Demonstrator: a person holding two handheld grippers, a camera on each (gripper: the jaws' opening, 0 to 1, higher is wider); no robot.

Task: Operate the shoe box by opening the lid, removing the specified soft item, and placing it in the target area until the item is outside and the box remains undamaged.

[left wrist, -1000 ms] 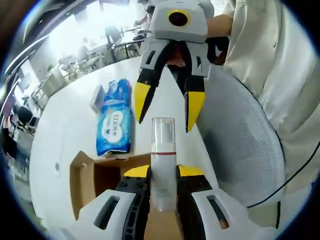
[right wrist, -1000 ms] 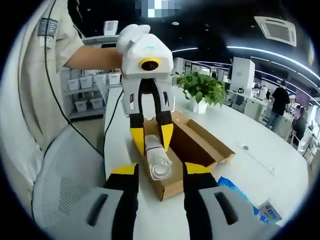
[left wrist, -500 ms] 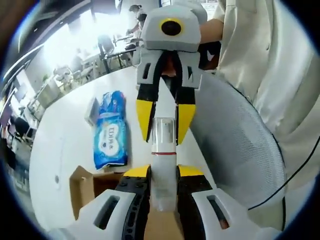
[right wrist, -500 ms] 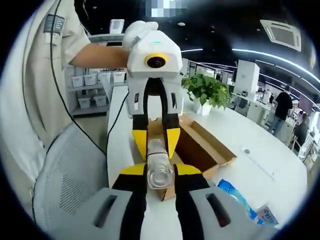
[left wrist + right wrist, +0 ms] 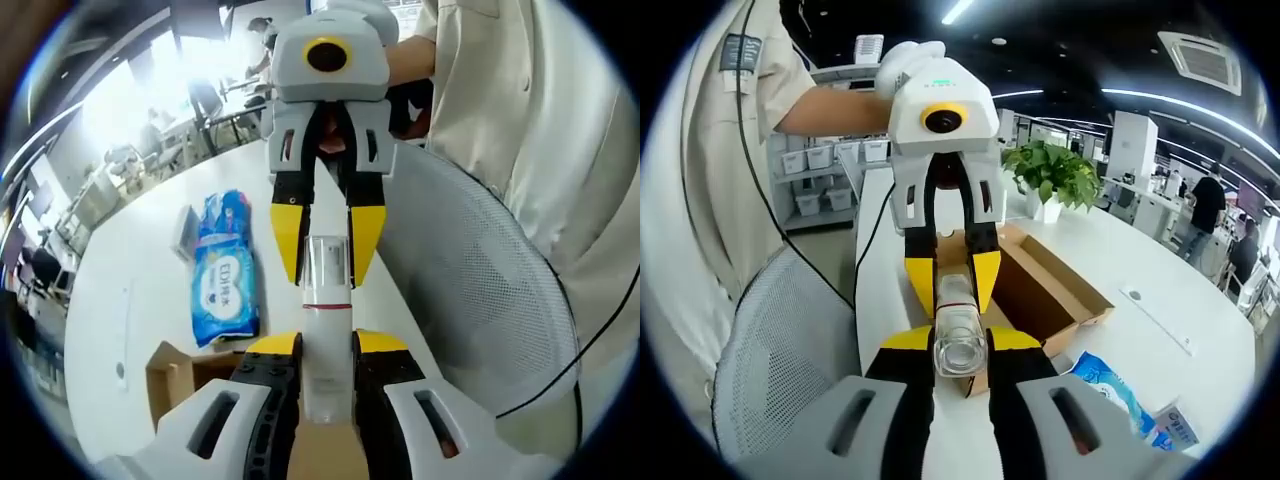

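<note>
A clear plastic bottle [image 5: 327, 300] with a white body and a thin red band is held in the air between both grippers. My left gripper [image 5: 327, 345] is shut on its lower body. My right gripper [image 5: 326, 265] comes from above, its yellow fingertips [image 5: 287, 240] closed on the bottle's clear cap end. In the right gripper view, my right gripper [image 5: 960, 340] clamps the bottle's [image 5: 960, 345] round end, and my left gripper [image 5: 952, 295] grips it farther along. The open cardboard shoe box [image 5: 1055, 295] lies on the white table behind; its corner [image 5: 170, 365] sits below left.
A blue tissue pack [image 5: 226, 280] lies on the white table [image 5: 130, 260], with a small flat packet [image 5: 185, 228] beside it. The blue tissue pack [image 5: 1118, 392] is right of the box. A grey mesh chair back [image 5: 480, 290] and the person's torso stand close. A potted plant [image 5: 1048, 178] stands behind the box.
My right gripper, open around the bottle's cap end a second ago, has closed on it. The left gripper has kept its hold. Both cameras shifted slightly.
</note>
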